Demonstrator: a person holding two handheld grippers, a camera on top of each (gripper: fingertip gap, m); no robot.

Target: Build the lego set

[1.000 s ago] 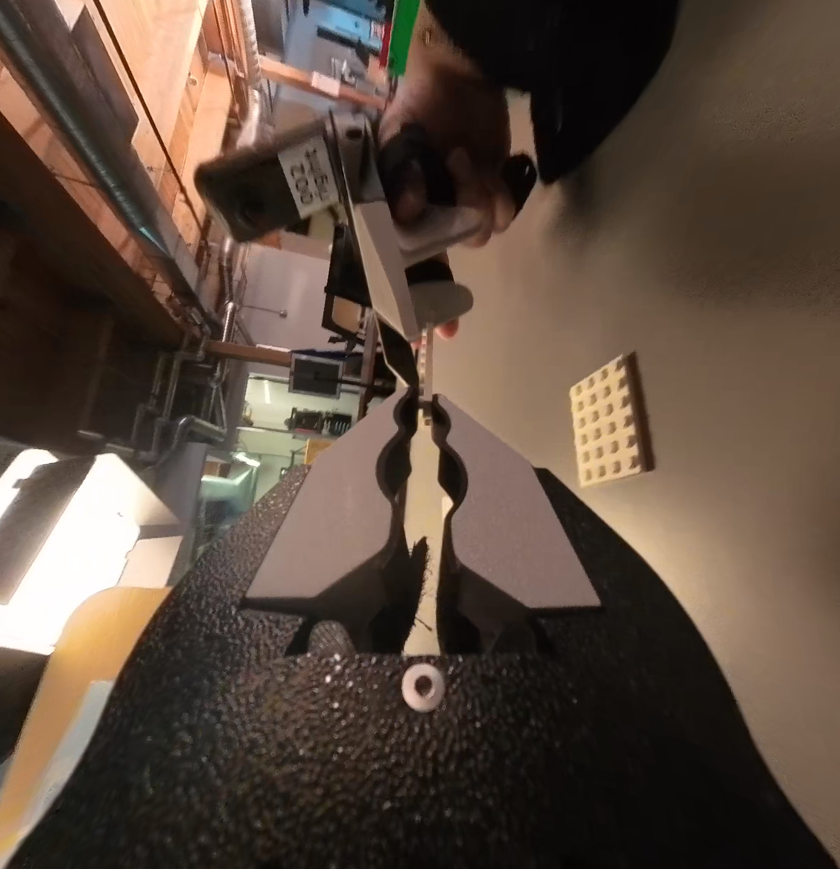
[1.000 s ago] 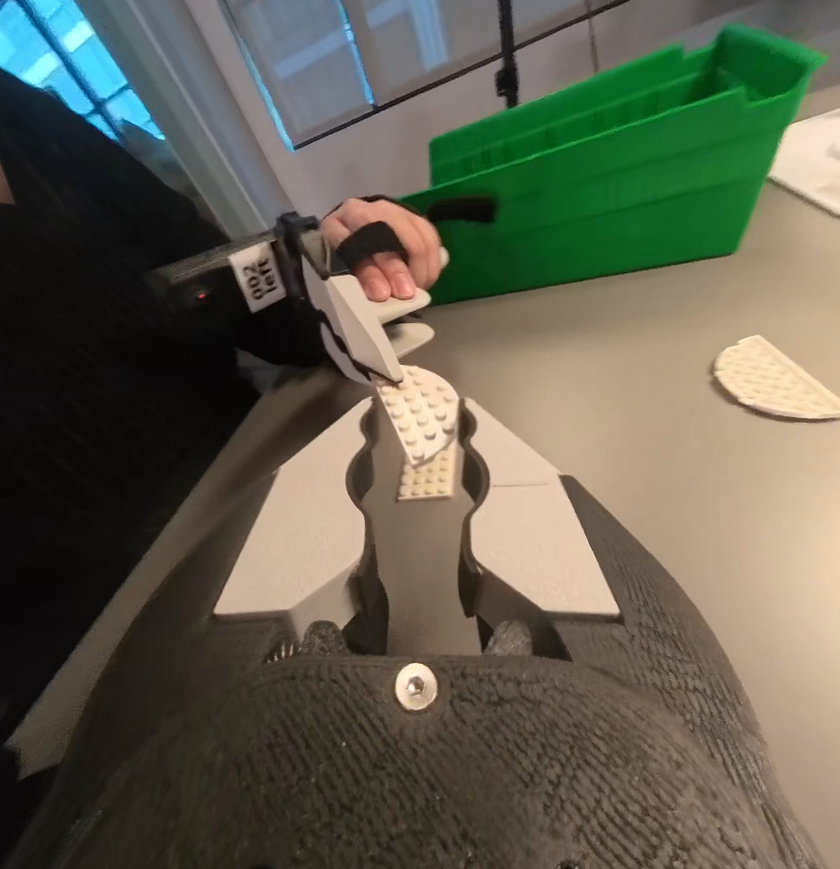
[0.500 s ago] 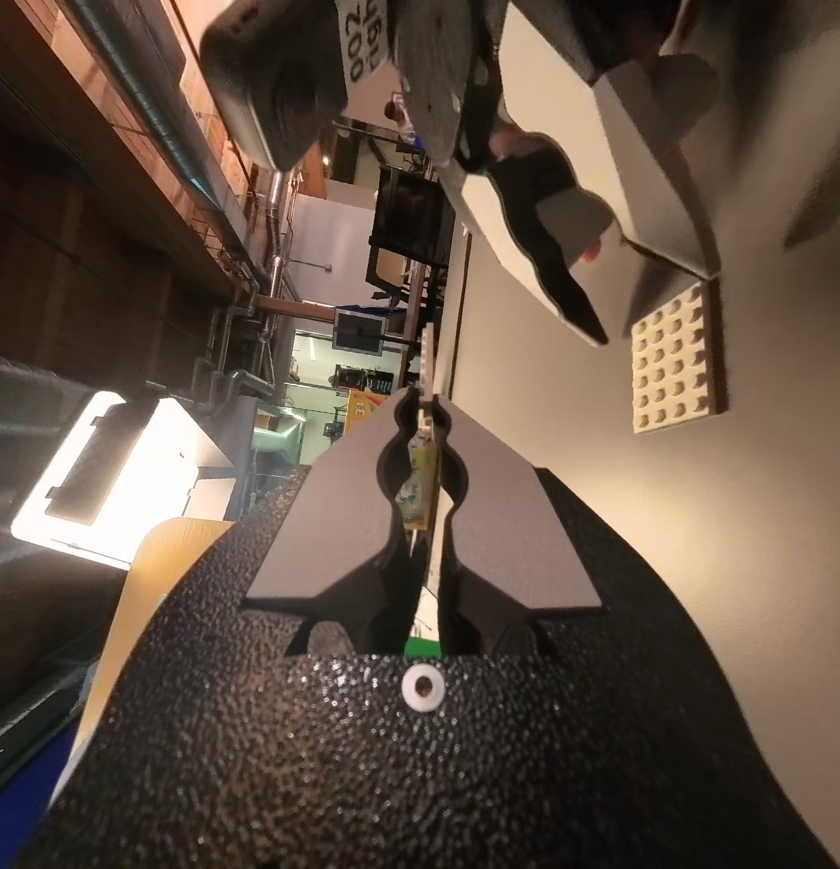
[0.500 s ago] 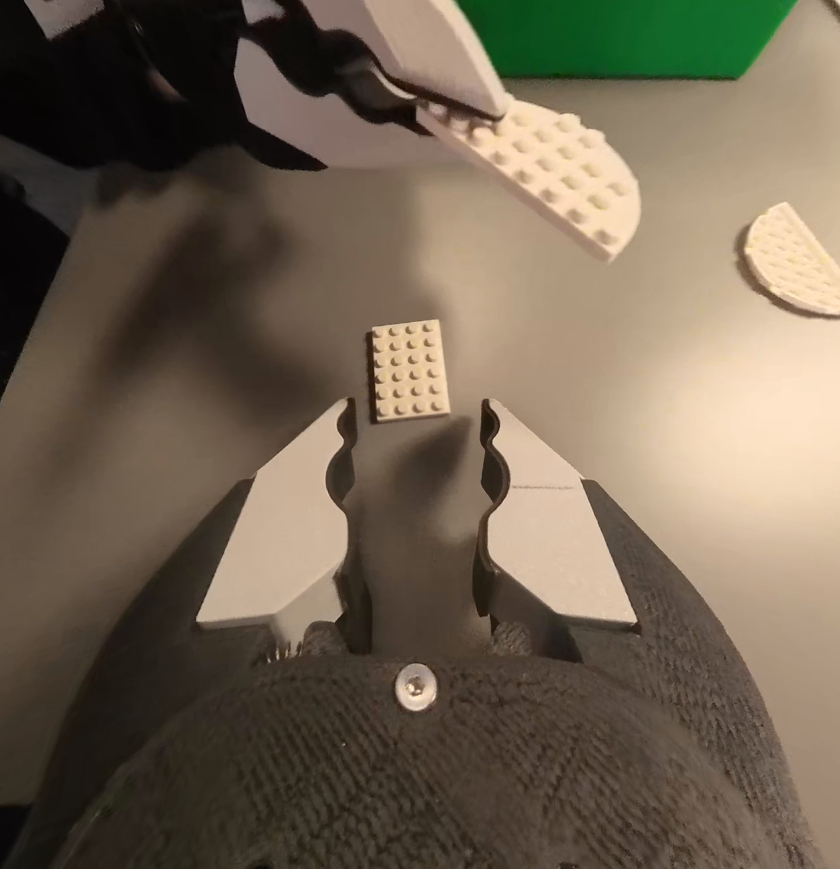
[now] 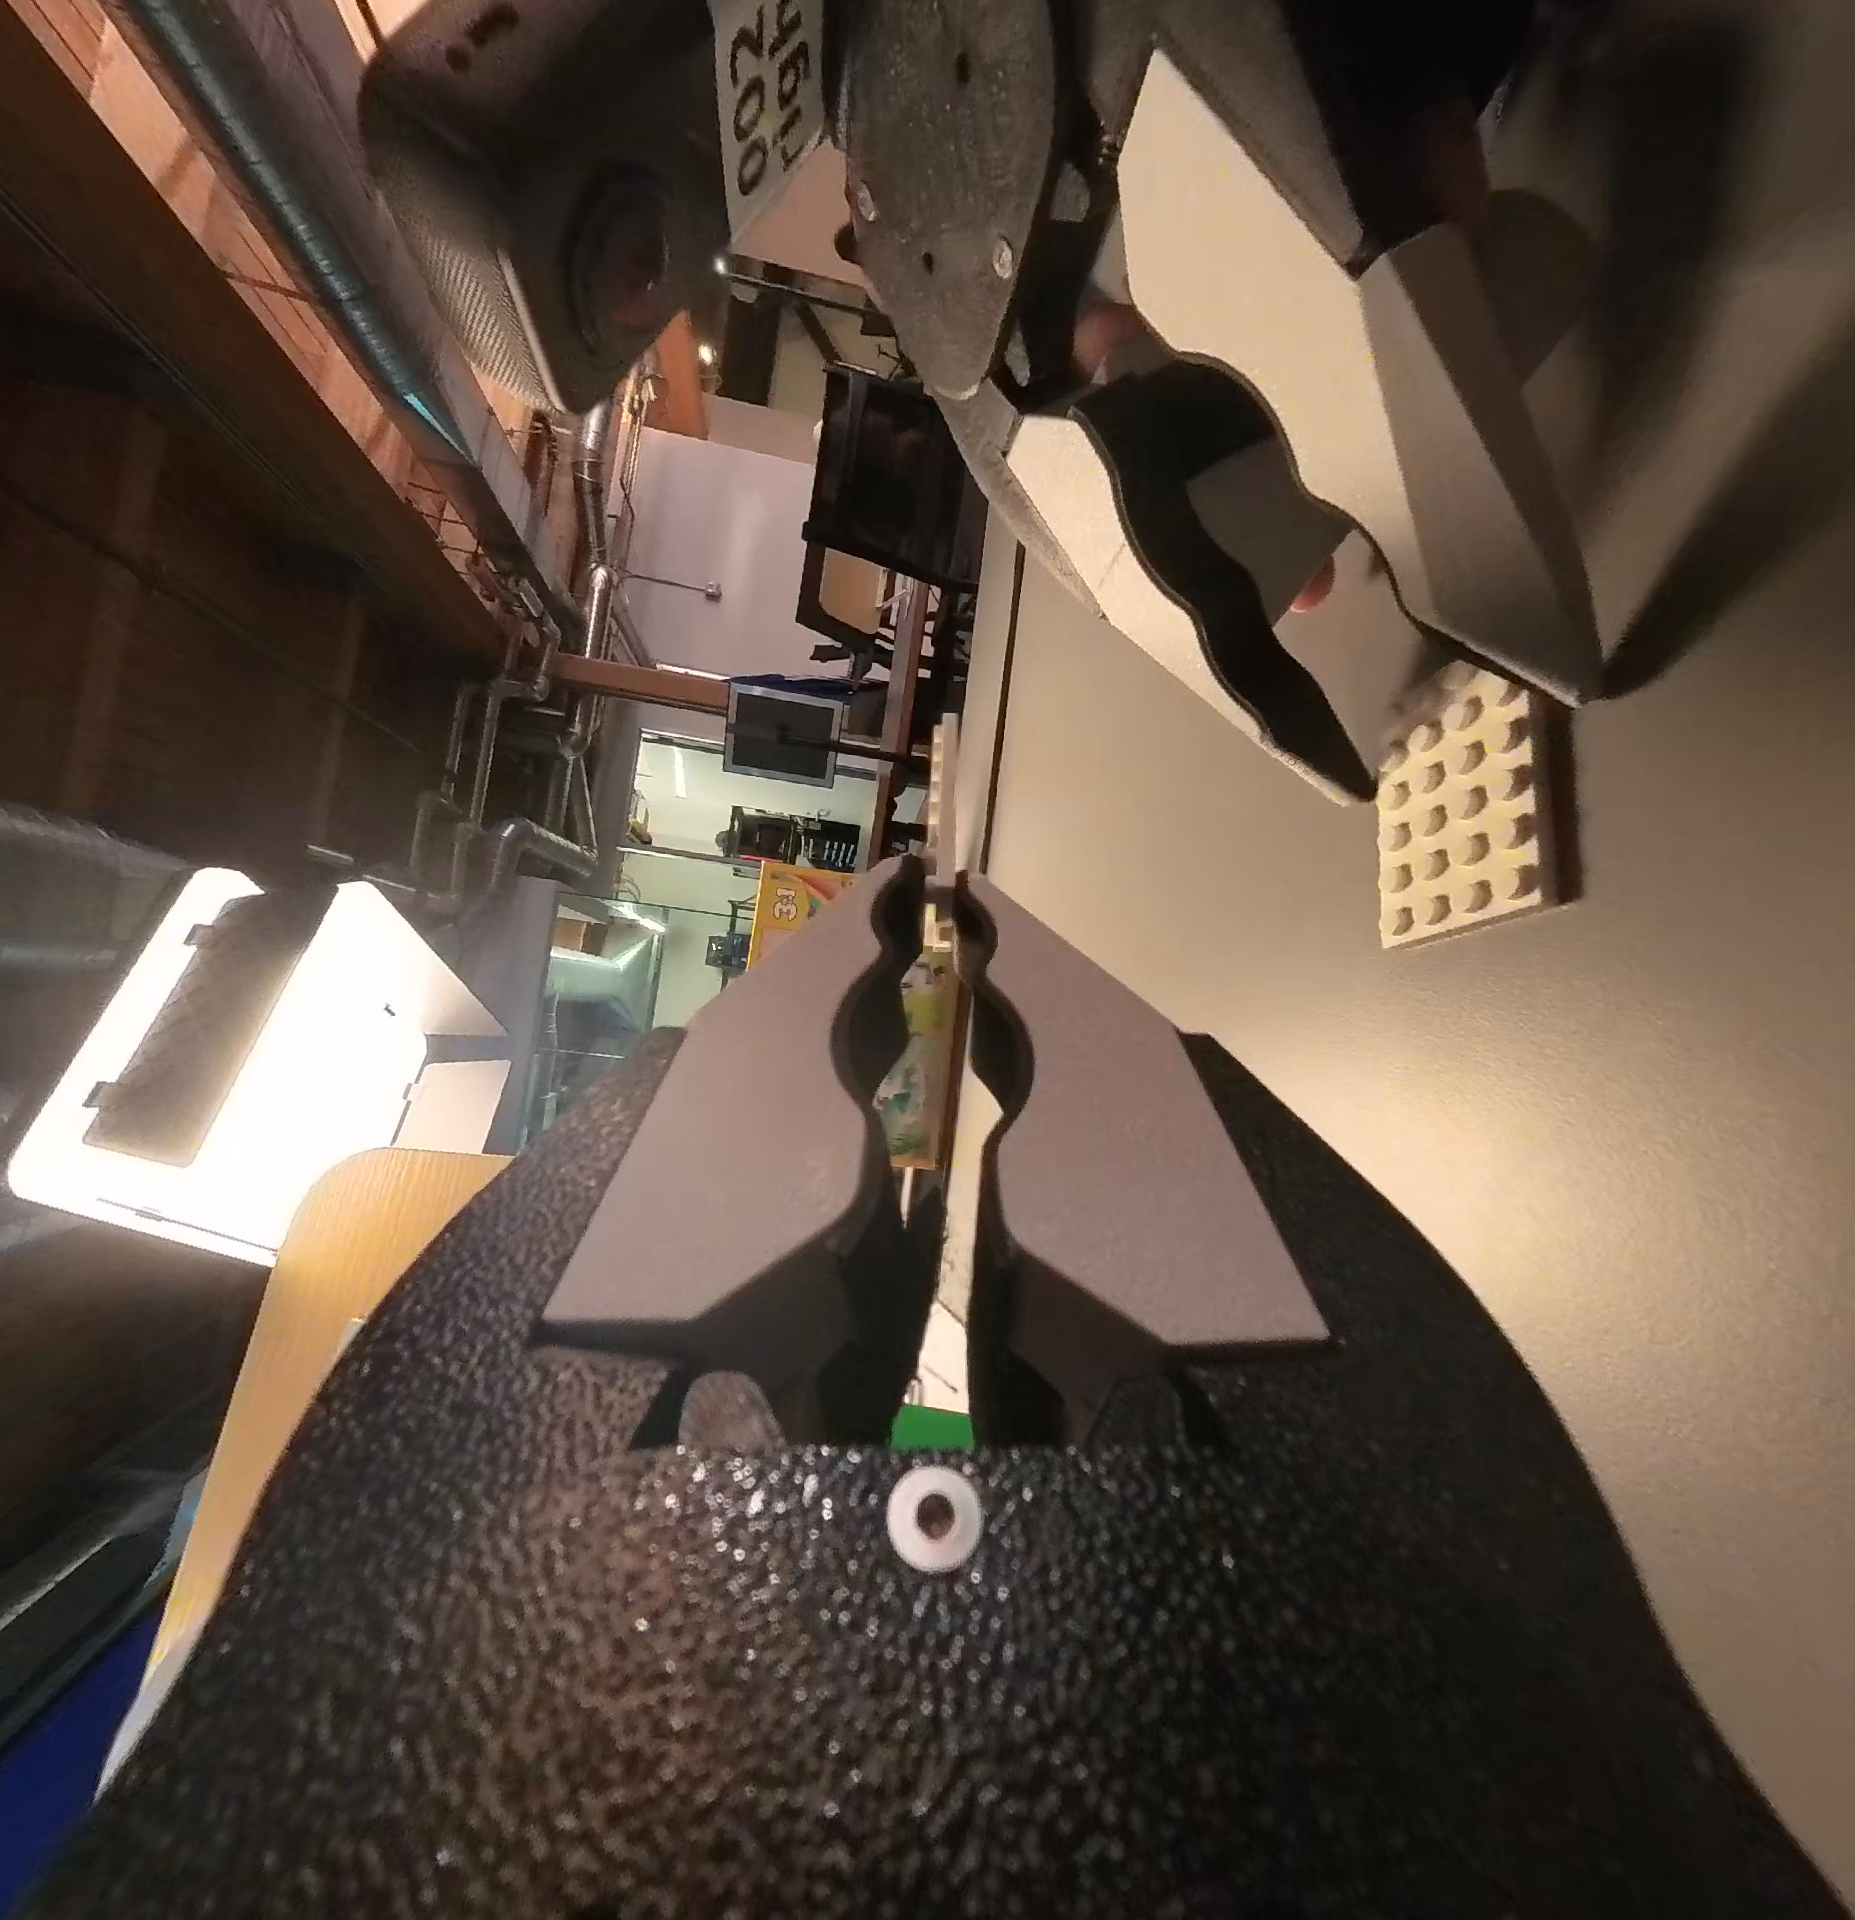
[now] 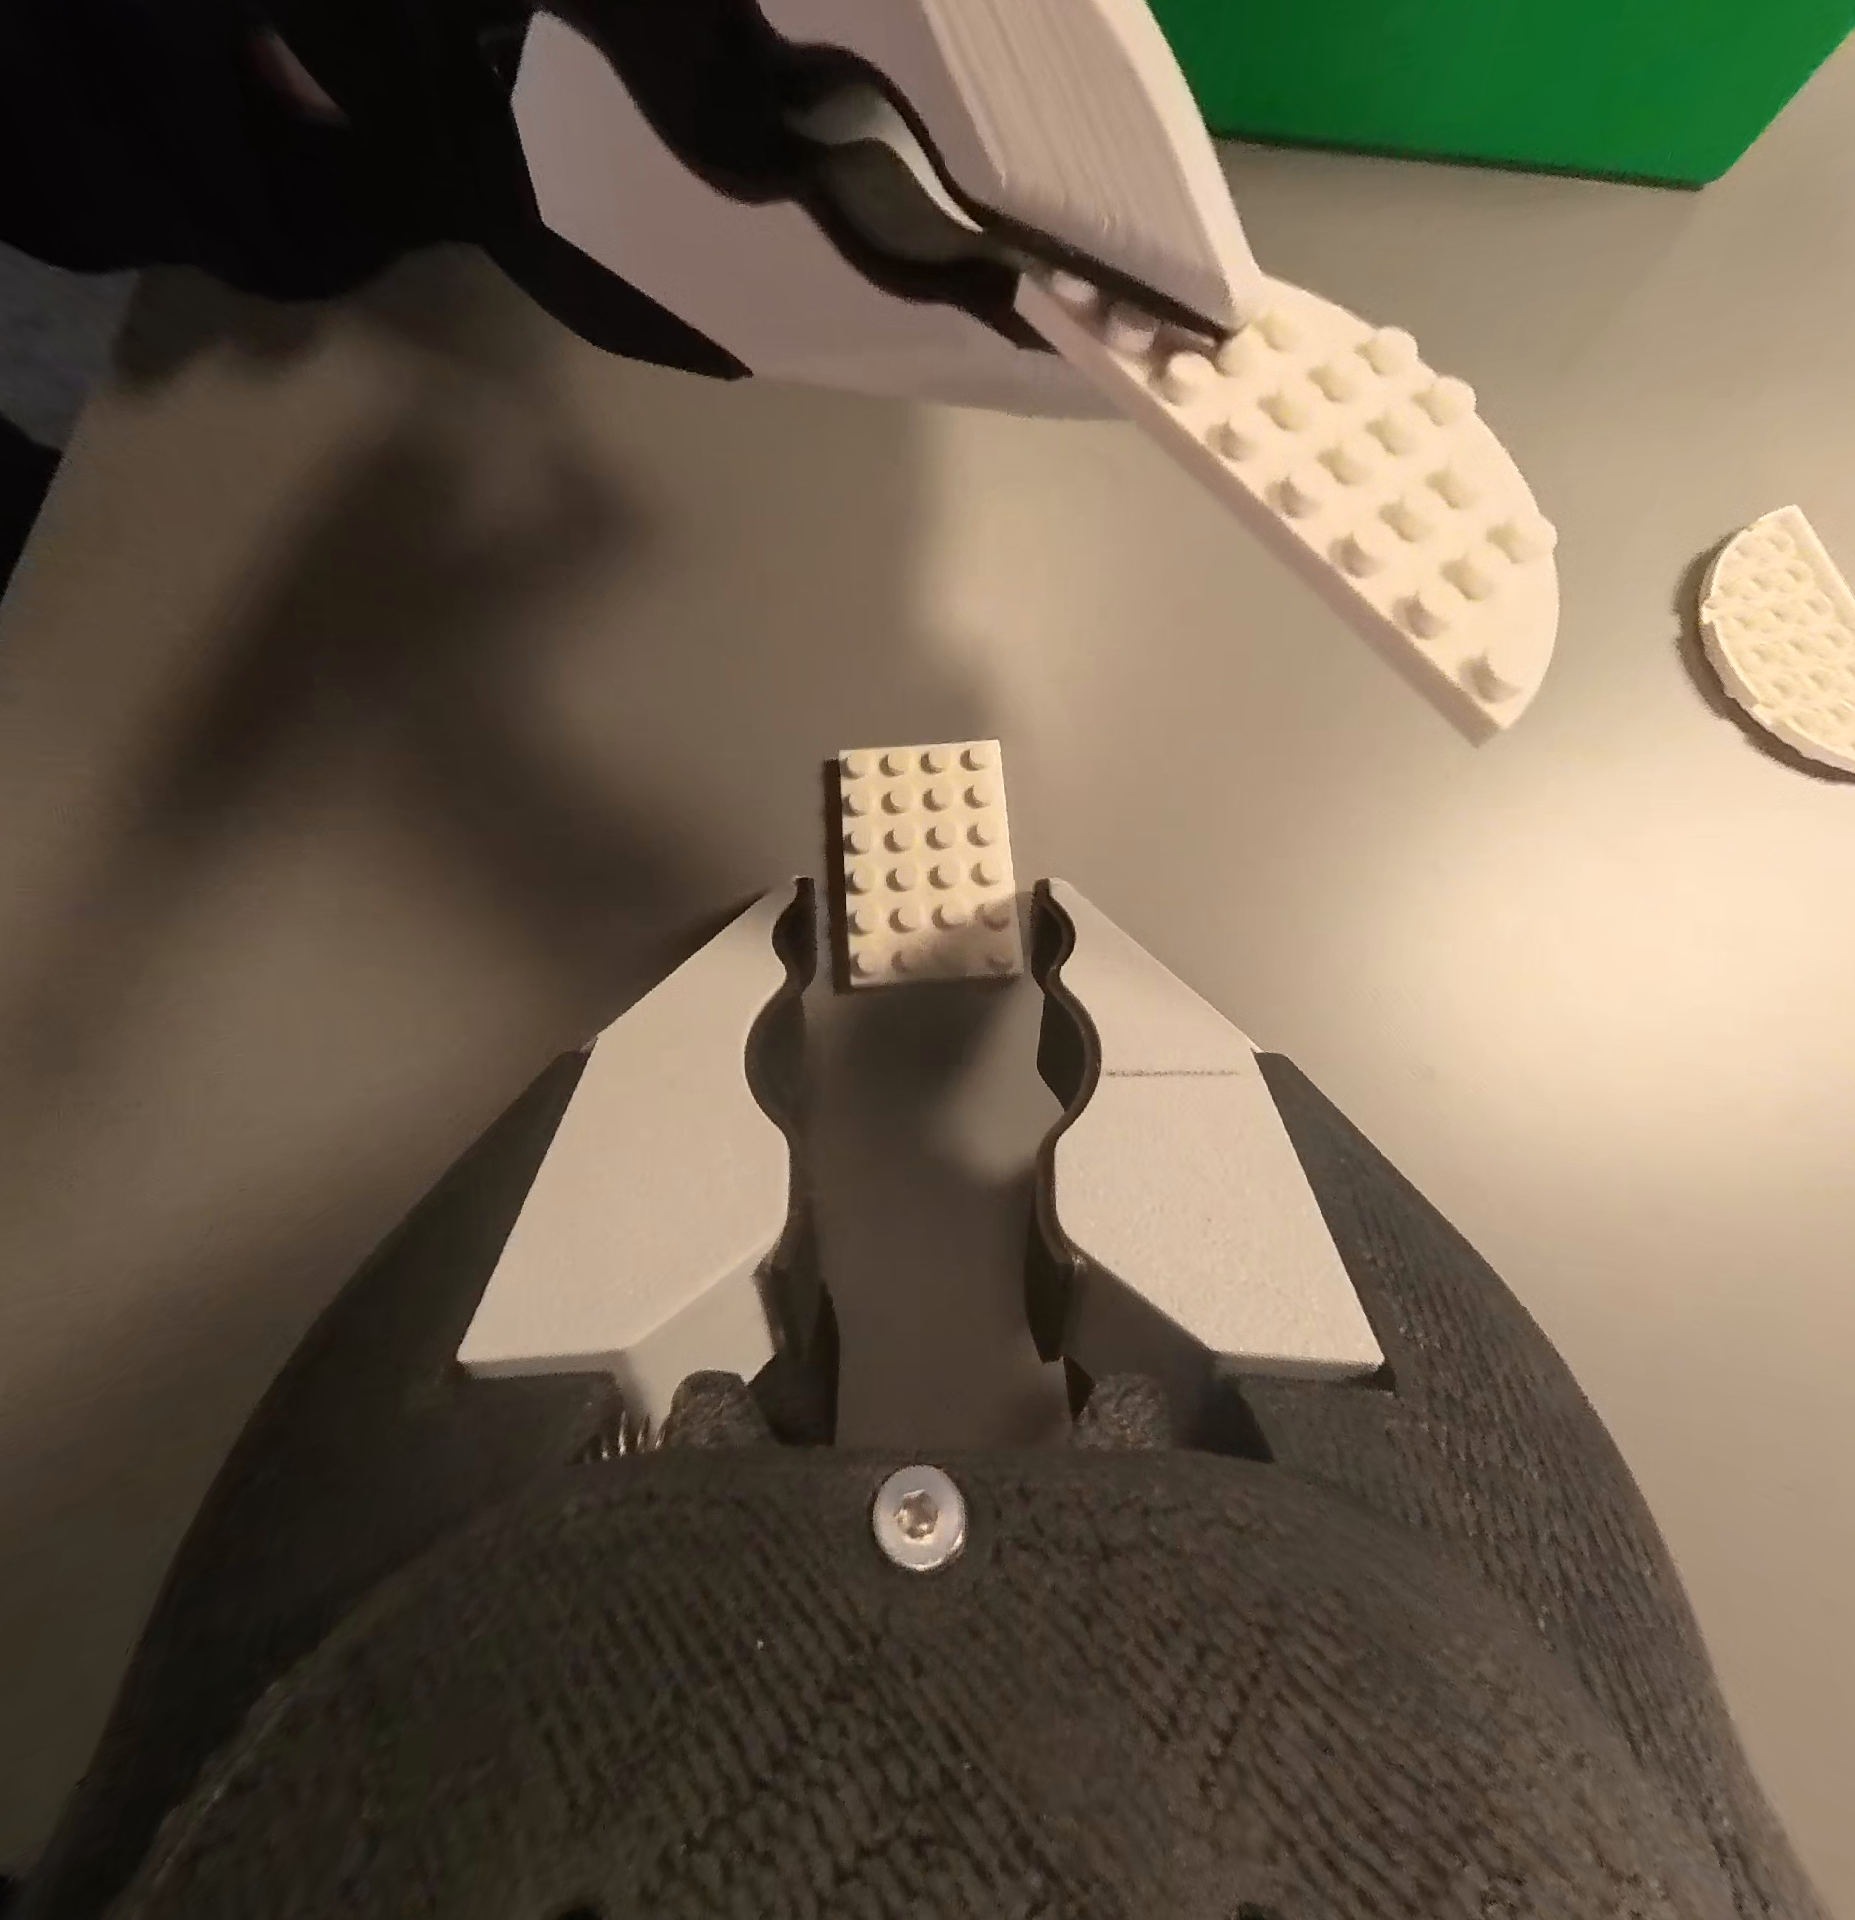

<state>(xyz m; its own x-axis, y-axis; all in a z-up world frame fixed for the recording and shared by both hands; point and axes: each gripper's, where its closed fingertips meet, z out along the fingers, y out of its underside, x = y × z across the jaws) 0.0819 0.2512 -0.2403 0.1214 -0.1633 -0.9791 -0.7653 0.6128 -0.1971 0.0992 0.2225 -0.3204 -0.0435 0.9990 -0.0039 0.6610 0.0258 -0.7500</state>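
Cream plastic: 3 Lego plates are seen, all of the same pale cream, on a grey table [image 6: 1318, 935].
Step in hand: the pickup of the small rectangular plate [image 6: 928, 860] is judged to be under way; nothing is yet joined.
Rectangular plate: it lies flat, studs up, in the middle of the table, its near end between the tips of the right gripper [image 6: 923, 894]. In the left wrist view the same plate [image 5: 1468, 816] is seen on the right, under the tips of the right gripper [image 5: 1463, 717].
Right jaws: held wide, 1 tip on each long side of the plate; contact cannot be confirmed.
Right pose: the gripper is pitched down steeply toward the table, fingers pointing away along the plate's length.
Half-round plate [image 6: 1349, 499]: it is carried above the table, far and right of the rectangular plate, tilted down to the right, studs up.
Left jaws: closed narrow on the straight-edge end of the half-round plate by the left gripper [image 6: 1131, 322]; in its own view the plate [image 5: 945, 821] is seen edge-on between the tips.
Left pose: the left gripper [image 5: 938, 894] is rolled onto its side, so the table stands like a wall on the right.
Second half-round plate [image 6: 1806, 655]: it rests flat at the far right, well apart.
Green bin [image 6: 1588, 83]: it stands at the far edge.
Next move: the right jaws would need to be closed squarely on the long sides, without the thin plate being tipped, before it is brought to the carried plate.
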